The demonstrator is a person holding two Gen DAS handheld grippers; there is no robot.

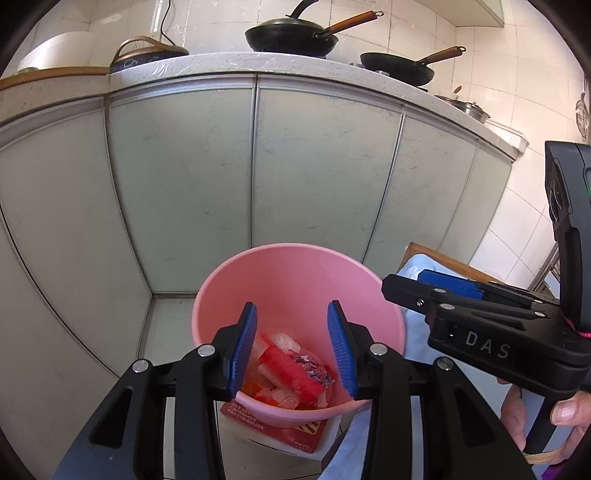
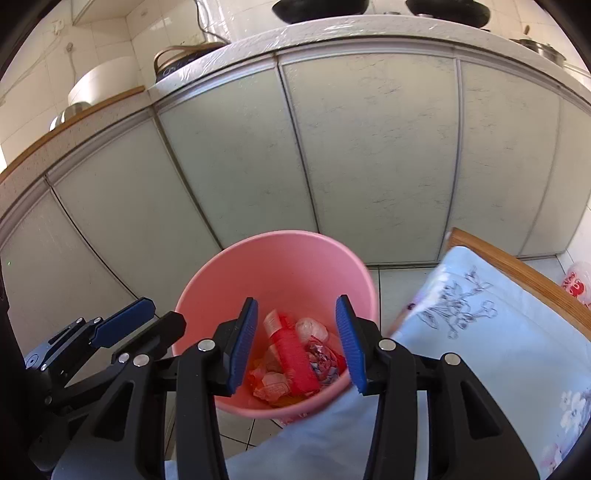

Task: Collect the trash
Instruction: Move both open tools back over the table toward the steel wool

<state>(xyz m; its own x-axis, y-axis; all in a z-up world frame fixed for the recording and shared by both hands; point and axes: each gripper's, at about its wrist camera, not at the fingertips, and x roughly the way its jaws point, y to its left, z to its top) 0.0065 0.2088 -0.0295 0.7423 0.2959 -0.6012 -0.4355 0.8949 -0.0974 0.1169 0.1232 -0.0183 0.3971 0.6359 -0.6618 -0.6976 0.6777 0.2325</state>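
While agape — tongs [image 1: 291, 345] above bin rim [image 1: 221, 273]

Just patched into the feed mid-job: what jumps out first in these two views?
The pink bucket on the floor in front of the pale green cabinet doors grabs the eye, with red and white wrappers piled at its bottom. Both the left gripper and the right gripper hang open and empty right above it. Up on the counter sit two black pans.
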